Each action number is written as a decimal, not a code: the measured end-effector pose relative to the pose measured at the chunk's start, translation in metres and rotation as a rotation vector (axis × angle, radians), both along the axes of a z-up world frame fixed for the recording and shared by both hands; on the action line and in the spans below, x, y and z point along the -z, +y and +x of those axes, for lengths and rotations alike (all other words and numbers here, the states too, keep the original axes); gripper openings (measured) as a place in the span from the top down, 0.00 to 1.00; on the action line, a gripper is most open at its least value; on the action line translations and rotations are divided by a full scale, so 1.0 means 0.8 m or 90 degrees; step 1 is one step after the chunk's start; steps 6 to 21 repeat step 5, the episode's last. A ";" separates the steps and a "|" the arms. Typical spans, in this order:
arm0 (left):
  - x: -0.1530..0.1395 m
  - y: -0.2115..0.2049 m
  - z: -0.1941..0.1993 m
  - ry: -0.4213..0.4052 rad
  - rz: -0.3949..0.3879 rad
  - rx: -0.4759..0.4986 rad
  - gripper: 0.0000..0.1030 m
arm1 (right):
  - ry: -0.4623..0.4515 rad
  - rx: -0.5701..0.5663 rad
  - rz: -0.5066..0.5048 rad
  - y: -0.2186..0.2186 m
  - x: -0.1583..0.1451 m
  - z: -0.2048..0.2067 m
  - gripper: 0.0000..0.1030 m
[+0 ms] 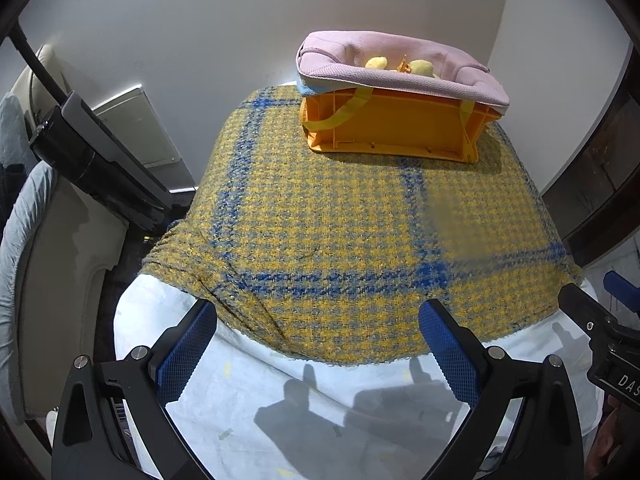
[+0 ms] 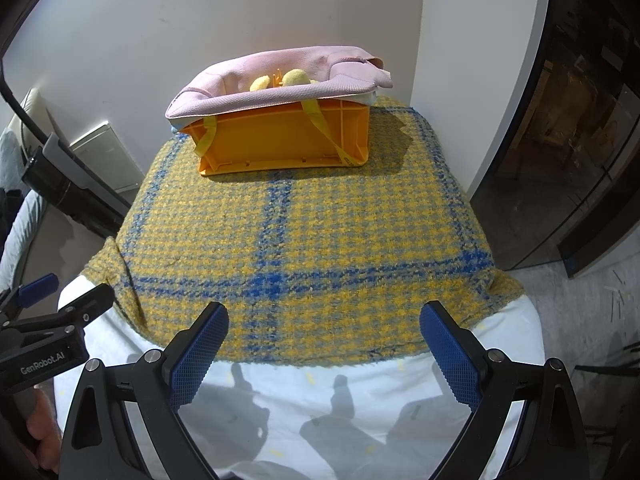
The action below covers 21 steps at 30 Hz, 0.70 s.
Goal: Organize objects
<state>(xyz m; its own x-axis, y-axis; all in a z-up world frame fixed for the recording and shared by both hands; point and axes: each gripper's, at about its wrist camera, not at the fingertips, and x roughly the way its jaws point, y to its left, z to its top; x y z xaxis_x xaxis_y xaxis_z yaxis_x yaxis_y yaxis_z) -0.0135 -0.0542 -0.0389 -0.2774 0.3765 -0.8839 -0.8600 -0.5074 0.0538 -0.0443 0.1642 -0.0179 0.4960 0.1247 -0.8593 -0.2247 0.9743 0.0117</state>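
An orange plastic crate (image 1: 392, 128) (image 2: 284, 140) stands at the far end of a table, on a yellow and blue checked cloth (image 1: 340, 232) (image 2: 300, 236). A pink fabric bag (image 1: 404, 68) (image 2: 280, 80) with yellow straps sits in the crate, and yellow soft items (image 1: 420, 67) (image 2: 294, 77) show inside it. My left gripper (image 1: 318, 318) hovers open over the near edge of the cloth, nothing between its blue pads. My right gripper (image 2: 324, 318) is likewise open and empty, well short of the crate. Each gripper shows at the edge of the other's view.
A white sheet (image 1: 280, 400) (image 2: 320, 408) covers the table's near part. A black and grey device (image 1: 92, 160) (image 2: 64, 176) leans at the left beside a pale chair. A dark cabinet (image 2: 568, 152) stands at the right, a white wall behind.
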 end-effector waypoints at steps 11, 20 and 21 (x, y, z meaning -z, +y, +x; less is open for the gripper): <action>0.002 0.001 -0.004 -0.004 -0.006 -0.006 0.00 | 0.000 0.006 0.003 0.002 0.001 0.000 0.06; 0.002 0.001 -0.004 -0.004 -0.006 -0.006 0.00 | 0.000 0.006 0.003 0.002 0.001 0.000 0.06; 0.002 0.001 -0.004 -0.004 -0.006 -0.006 0.00 | 0.000 0.006 0.003 0.002 0.001 0.000 0.06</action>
